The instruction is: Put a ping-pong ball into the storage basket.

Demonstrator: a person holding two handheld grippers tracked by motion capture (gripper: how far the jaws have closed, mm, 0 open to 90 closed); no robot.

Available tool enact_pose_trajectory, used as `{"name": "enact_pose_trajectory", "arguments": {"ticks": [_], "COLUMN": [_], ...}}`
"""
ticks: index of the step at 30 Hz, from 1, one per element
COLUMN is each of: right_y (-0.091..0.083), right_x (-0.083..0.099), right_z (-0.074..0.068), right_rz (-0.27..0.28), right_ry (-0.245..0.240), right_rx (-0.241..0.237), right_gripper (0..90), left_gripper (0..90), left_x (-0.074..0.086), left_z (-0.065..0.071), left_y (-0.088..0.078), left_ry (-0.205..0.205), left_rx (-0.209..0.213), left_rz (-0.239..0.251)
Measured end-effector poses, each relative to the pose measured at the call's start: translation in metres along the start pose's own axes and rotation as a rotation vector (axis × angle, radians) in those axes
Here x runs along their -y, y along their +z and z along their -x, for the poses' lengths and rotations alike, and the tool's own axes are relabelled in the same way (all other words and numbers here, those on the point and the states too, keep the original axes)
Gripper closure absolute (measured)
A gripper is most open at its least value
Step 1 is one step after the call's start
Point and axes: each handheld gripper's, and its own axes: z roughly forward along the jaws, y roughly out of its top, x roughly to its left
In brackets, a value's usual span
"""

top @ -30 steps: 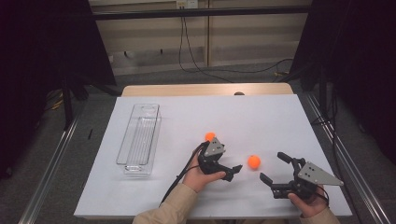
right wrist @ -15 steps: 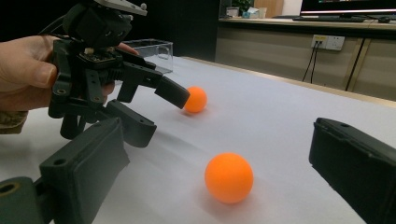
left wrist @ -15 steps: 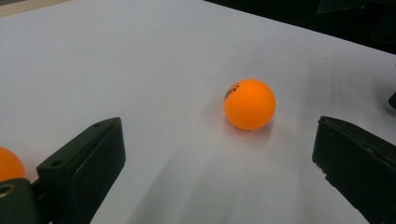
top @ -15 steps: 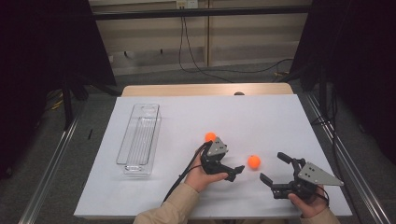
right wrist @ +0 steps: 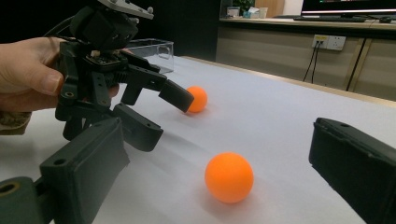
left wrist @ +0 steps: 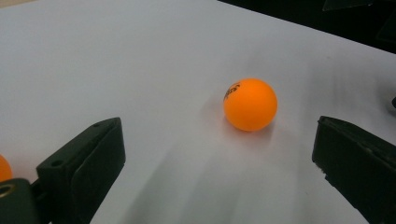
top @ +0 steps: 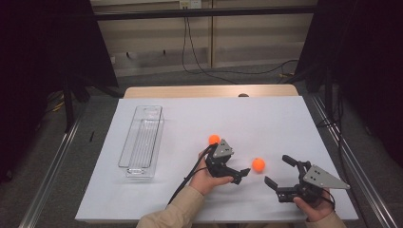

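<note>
Orange and small, one ball (top: pixel 258 164) sits on the white table (top: pixel 266 118) between the two grippers, just beyond the tips of the left gripper (top: pixel 236 174), whose jaws are spread wide and hold nothing; up close, the left gripper view shows dark lettering on the ball's side. A second orange ball (top: pixel 214 139) lies just behind that gripper, and a clear plastic tray (top: pixel 142 142) stands well apart at the table's left. Over at the right, the right gripper (top: pixel 278 172) points toward the near ball, jaws released and apart.
</note>
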Motion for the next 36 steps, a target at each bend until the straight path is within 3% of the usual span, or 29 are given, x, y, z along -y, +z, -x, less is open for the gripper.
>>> {"name": "enact_pose_trajectory", "arguments": {"ticks": [36], "right_y": [0.000], "right_x": [0.000], "right_z": [0.000], "right_rz": [-0.005], "right_ry": [0.001], "right_rx": [-0.002], "right_gripper": [3.2], "left_gripper": [6.2], "left_x": [-0.012], "left_z": [0.004], "left_y": [0.019], "left_ry": [-0.006], "left_rx": [0.011], "left_rz": [-0.034]}}
